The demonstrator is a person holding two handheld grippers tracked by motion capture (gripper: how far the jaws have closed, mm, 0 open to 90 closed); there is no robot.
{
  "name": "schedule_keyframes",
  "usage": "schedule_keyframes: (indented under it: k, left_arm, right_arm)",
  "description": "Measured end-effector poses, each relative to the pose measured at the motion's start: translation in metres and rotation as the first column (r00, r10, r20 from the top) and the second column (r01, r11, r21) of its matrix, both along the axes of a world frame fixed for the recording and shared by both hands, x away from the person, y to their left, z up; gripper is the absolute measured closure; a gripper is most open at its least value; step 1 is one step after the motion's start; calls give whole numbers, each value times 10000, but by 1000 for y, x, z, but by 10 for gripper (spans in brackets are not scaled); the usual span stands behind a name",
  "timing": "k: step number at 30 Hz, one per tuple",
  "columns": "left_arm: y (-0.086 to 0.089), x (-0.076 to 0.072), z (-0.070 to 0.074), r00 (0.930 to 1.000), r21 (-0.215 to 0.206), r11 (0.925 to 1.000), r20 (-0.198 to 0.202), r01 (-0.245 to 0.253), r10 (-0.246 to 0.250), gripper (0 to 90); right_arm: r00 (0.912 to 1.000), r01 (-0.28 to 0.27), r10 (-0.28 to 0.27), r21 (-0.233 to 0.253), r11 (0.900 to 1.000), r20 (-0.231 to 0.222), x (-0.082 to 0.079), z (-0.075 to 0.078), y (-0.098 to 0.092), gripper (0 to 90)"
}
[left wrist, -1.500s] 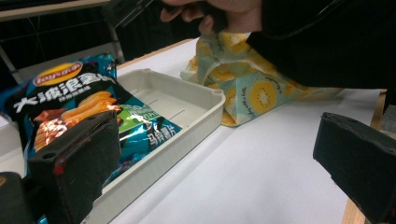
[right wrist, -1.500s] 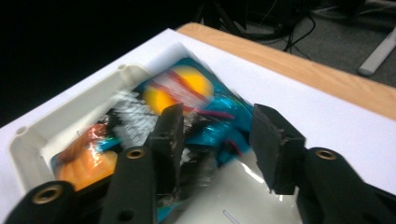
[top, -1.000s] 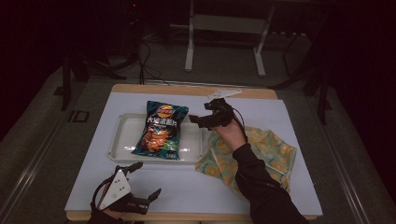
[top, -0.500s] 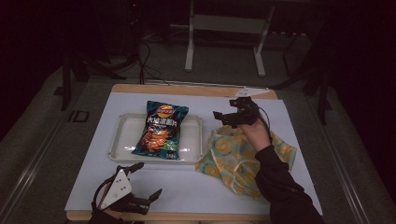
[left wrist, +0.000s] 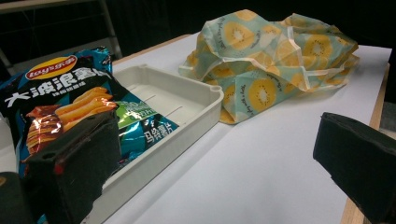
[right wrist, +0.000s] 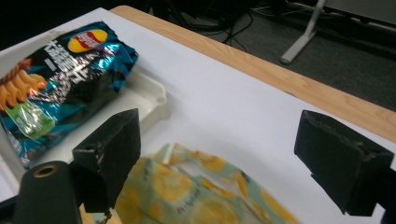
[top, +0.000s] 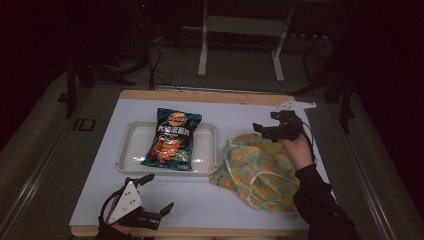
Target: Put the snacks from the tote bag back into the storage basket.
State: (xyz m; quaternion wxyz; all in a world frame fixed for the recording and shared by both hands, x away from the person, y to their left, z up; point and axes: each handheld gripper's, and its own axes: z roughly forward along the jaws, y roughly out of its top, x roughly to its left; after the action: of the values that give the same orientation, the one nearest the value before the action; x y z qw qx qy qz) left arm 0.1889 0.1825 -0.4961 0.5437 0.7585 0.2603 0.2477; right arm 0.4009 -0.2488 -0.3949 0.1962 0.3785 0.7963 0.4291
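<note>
chip bag (top: 172,137) overhangs tray (top: 129,150) rim.

Dim room; the white table (top: 240,200) is evenly lit, glare glints off the chip bag (right wrist: 60,70), near jaws blurred.

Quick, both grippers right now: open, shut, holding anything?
Left hand-held gripper: open, empty, near table's front edge.
Right hand-held gripper: open, empty, above the fruit-print bag.
</note>
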Motion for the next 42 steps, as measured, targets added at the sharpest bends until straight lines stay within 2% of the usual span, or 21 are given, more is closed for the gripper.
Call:
schedule_keyframes:
  k: [12, 23, 28, 31, 32, 35, 42]
  left_arm:
    - [-1, 0, 0, 10000, 47, 10000, -12, 8, -8, 13]
    - [-2, 1, -1, 10000, 53, 10000, -49, 10, -10, 13]
    - [-2, 1, -1, 10000, 64, 10000, -54, 13, -13, 13]
    - [-2, 1, -1, 10000, 59, 10000, -62, 11, -11, 13]
    - [-2, 1, -1, 10000, 60, 10000, -67, 14, -13, 13]
    - [-2, 1, -1, 10000, 66, 10000, -75, 24, -24, 13]
    - [-2, 1, -1, 9999, 49, 10000, -105, 66, -65, 13]
  right_arm:
    - [9952, 878, -886, 182, 9960, 424, -26, -13, -48, 145]
    - [9819, 1685, -1713, 404, 9849, 803, -58, -27, -85, 144]
    - [9705, 2170, -2215, 551, 9746, 953, -72, -33, -97, 142]
    - [9682, 2249, -2294, 547, 9728, 1000, -74, -34, -98, 142]
    - [9623, 2472, -2516, 535, 9675, 1036, -81, -39, -102, 139]
    - [9578, 2598, -2654, 627, 9636, 1106, -88, -44, -106, 136]
    - [9408, 3084, -3152, 709, 9486, 1250, -101, -55, -118, 134]
